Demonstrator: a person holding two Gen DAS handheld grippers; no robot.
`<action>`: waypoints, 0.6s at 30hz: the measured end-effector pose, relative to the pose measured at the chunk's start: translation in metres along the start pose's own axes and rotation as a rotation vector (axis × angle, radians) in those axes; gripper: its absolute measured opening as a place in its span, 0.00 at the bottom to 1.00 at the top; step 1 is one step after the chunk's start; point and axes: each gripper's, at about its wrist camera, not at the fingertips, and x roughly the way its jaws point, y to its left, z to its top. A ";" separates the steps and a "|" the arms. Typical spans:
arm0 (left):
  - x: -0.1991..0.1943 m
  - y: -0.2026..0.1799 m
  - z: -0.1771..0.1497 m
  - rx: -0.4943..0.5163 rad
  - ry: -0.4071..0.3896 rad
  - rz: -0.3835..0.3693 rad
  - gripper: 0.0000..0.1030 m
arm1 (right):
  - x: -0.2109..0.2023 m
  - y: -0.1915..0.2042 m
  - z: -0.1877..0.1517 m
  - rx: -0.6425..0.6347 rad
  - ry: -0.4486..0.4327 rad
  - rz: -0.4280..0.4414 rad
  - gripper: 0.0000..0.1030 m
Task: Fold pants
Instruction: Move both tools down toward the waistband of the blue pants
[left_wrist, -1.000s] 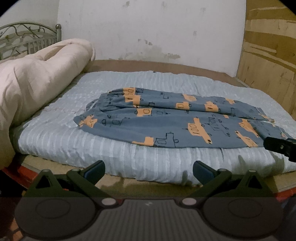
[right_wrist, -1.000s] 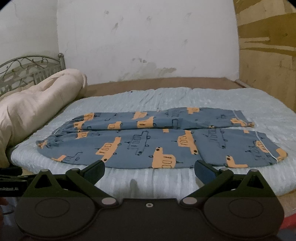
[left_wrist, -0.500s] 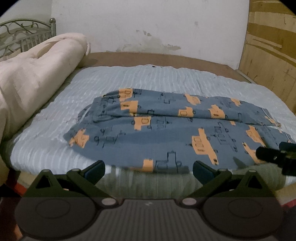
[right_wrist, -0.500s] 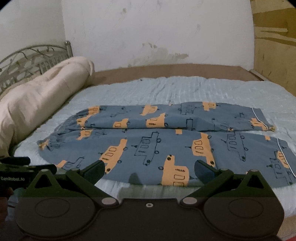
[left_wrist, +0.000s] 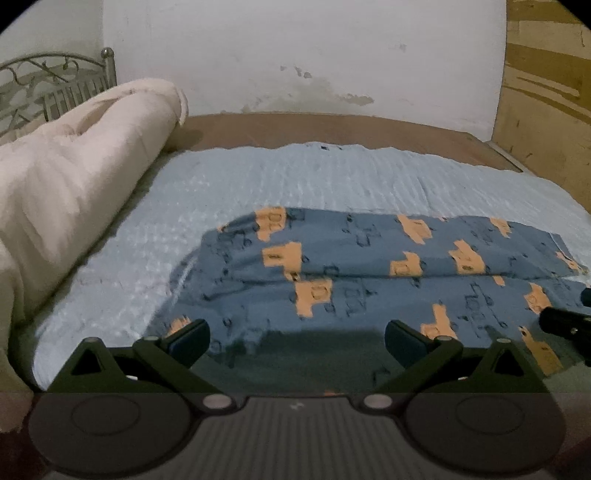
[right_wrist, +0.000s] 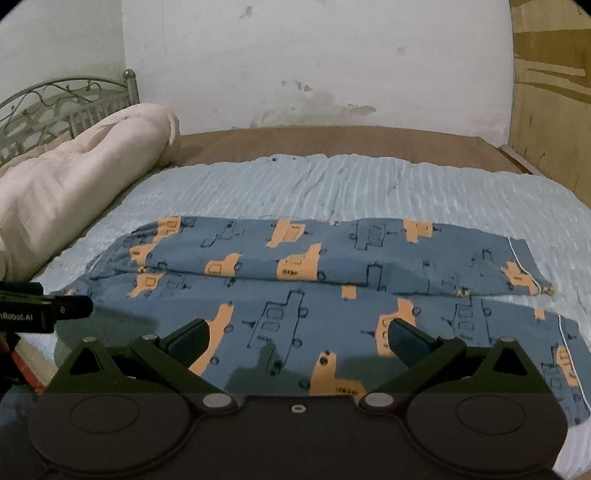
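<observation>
Blue pants (left_wrist: 369, 288) printed with orange vehicles lie flat across the near part of the bed, waistband to the left, leg cuffs to the right, the far leg lapping onto the near one. My left gripper (left_wrist: 297, 341) hangs open just above the near edge of the waist end. Over the near leg of the pants (right_wrist: 332, 295), my right gripper (right_wrist: 297, 338) is open too, nothing between its fingers. Each gripper shows at the side of the other's view: the right one (left_wrist: 565, 326), the left one (right_wrist: 40, 310).
A light blue ribbed blanket (right_wrist: 332, 184) covers the mattress. A rolled cream duvet (left_wrist: 74, 184) lies along the left side before a metal headboard (right_wrist: 55, 99). A white wall stands behind and a wooden panel (left_wrist: 546, 92) at the right.
Both grippers have moved forward and lower over the bed, so the pants fill more of each view. Both stayed open, and the pants have not moved.
</observation>
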 end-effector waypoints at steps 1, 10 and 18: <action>0.002 0.001 0.003 0.005 -0.002 0.004 0.99 | 0.002 -0.001 0.002 0.000 -0.001 0.000 0.99; 0.036 0.008 0.036 0.064 -0.008 0.055 0.99 | 0.028 -0.013 0.023 -0.014 -0.006 0.005 0.99; 0.082 0.023 0.070 0.117 0.007 0.096 0.99 | 0.055 -0.038 0.046 -0.159 -0.073 0.125 0.99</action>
